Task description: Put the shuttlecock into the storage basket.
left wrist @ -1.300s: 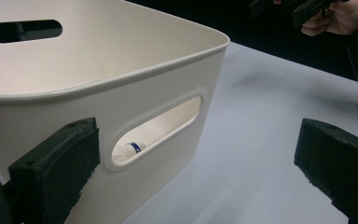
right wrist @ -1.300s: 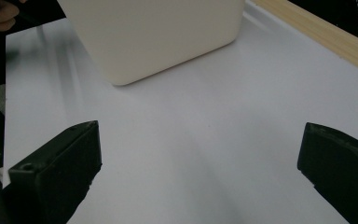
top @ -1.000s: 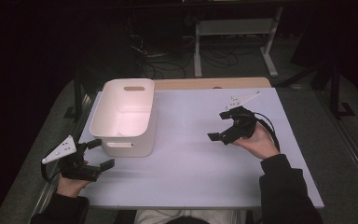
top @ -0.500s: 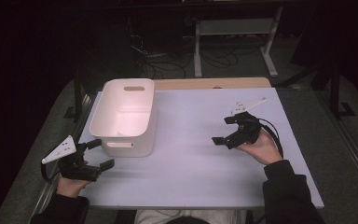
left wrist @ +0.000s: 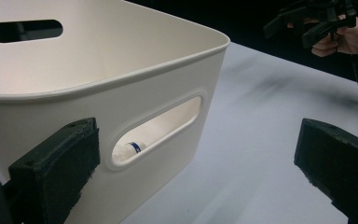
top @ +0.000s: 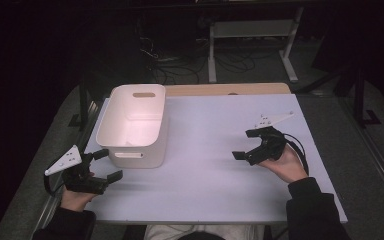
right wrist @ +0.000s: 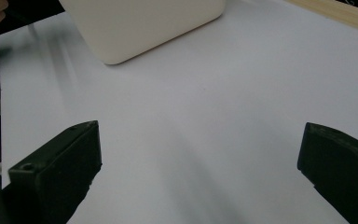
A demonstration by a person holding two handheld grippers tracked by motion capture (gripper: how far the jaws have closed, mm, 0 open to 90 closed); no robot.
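Currently white table (top: 205, 150) bare at centre, white bin (top: 135, 125) near its far-left corner, small blue-banded item (left wrist: 134, 146) visible through bin's handle slot, left gripper (top: 105, 167) wide open at near-left corner, right gripper (top: 250, 145) wide open near right edge.

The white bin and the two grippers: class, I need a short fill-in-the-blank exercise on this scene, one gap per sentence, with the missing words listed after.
1. The white bin stands on the table's ____ half, seen from the person's side.
2. The left gripper has its jaws ____, with nothing between them.
3. The right gripper is held above the ____ table top.
4. Through the bin's handle slot, a small white thing with a ____ band shows inside.

Missing words: left; open; white; blue
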